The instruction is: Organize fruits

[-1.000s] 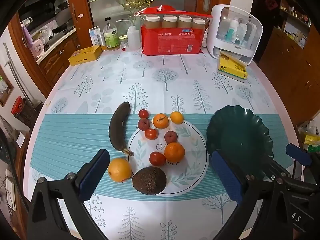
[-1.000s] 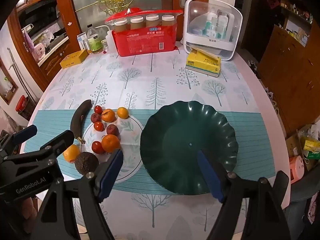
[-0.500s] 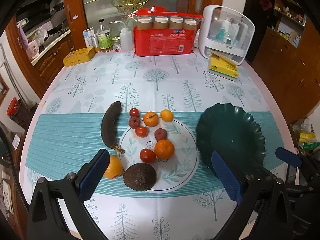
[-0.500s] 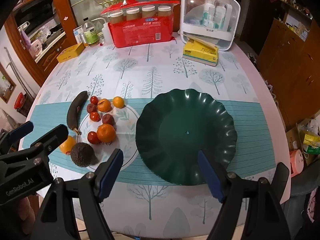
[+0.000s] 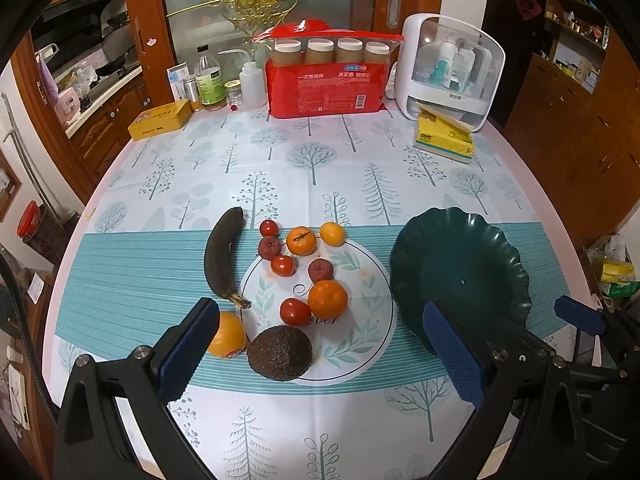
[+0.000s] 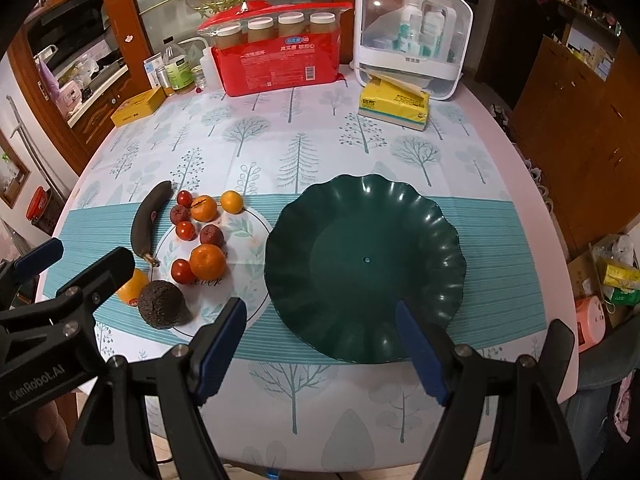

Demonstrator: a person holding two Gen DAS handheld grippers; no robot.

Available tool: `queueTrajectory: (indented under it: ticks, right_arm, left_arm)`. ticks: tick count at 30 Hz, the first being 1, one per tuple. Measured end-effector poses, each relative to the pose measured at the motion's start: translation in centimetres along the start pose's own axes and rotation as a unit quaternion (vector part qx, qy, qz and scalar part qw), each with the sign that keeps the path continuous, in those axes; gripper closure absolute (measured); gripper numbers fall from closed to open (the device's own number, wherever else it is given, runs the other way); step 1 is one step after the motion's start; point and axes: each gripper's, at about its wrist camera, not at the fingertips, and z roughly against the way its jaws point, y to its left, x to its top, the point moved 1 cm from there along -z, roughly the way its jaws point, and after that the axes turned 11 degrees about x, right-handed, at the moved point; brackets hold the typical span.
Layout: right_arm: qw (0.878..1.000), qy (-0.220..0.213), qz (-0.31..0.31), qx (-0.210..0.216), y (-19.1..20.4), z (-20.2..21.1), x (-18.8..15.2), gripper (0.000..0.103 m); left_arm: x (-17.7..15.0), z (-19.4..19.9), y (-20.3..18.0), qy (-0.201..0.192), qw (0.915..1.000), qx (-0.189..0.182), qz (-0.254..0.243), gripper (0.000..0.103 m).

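Several fruits lie on the tablecloth: a dark banana (image 5: 222, 254), an avocado (image 5: 279, 353), an orange (image 5: 226, 334), a mandarin (image 5: 327, 299) and small red fruits such as one (image 5: 295, 311). An empty dark green plate (image 5: 460, 280) sits to their right and shows in the right wrist view (image 6: 364, 268). My left gripper (image 5: 320, 350) is open above the near fruits, holding nothing. My right gripper (image 6: 320, 340) is open above the plate's near rim, holding nothing. The avocado (image 6: 161, 303) and banana (image 6: 148, 216) lie to its left.
At the table's far side stand a red package with jars (image 5: 326, 78), a white organiser box (image 5: 448, 70), a yellow tissue pack (image 5: 444, 138), a yellow tin (image 5: 160, 120) and bottles (image 5: 210, 80). Wooden cabinets flank the table. The table edge runs close below both grippers.
Both grippers have drawn back and risen a little from the table, so fruits and plate look smaller and farther. Both stay open. No fruit has moved.
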Motion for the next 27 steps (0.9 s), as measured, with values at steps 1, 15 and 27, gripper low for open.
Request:
queueTrajectory:
  ticks: [1,15,27]
  right_arm:
    - [1.0,-0.001,-0.002,-0.001,-0.1,0.0,0.0,0.025]
    - [1.0,-0.017,-0.014,-0.006,-0.7,0.5,0.4,0.025]
    - [1.0,-0.026,-0.005,-0.006,-0.4,1.0,0.6,0.025]
  left_arm:
    - [0.1,0.0,0.0,0.001,1.0,0.001,0.001,0.002]
    - [0.1,-0.4,0.5,0.006,0.9999,0.007,0.009,0.002]
    - [-0.1,-0.6,1.2,0.004,0.9999,0.009,0.011,0.002]
